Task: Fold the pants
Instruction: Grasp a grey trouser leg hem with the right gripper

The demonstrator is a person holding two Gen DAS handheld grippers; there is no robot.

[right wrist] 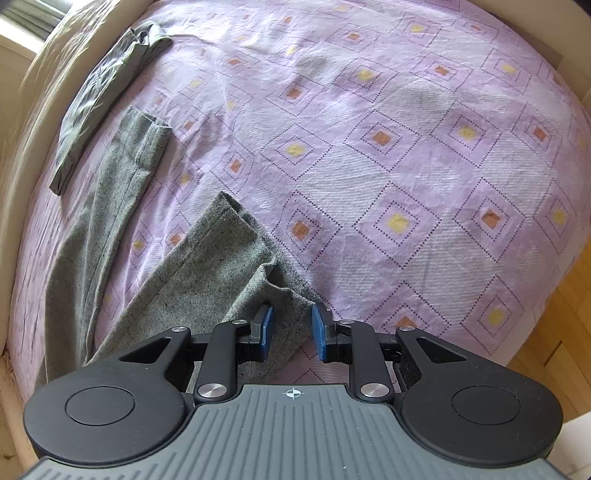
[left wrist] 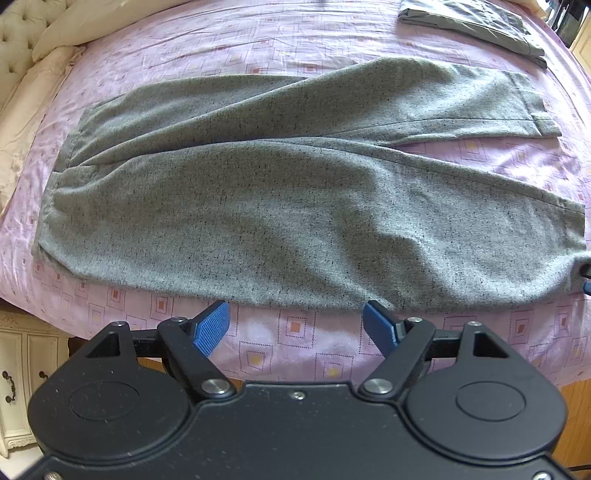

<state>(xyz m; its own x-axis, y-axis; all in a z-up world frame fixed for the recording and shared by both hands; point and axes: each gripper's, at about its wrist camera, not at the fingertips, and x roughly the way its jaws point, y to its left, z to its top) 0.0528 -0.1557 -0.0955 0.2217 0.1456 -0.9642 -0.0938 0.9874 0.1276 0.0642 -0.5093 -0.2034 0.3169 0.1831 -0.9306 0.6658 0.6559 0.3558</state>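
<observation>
Grey speckled pants lie spread across the bed, waist at the left, the two legs running right and splitting apart. My left gripper is open and empty, just short of the near leg's lower edge. In the right wrist view the near leg's hem lies in front of my right gripper. Its jaws are partly open with the hem's corner lying between the blue pads. The far leg's hem lies further up and to the left.
The bed has a pink sheet with square patterns. A folded dark grey garment lies at the far right of the bed; it also shows in the right wrist view. Pillows sit at the far left. A white cabinet stands below left.
</observation>
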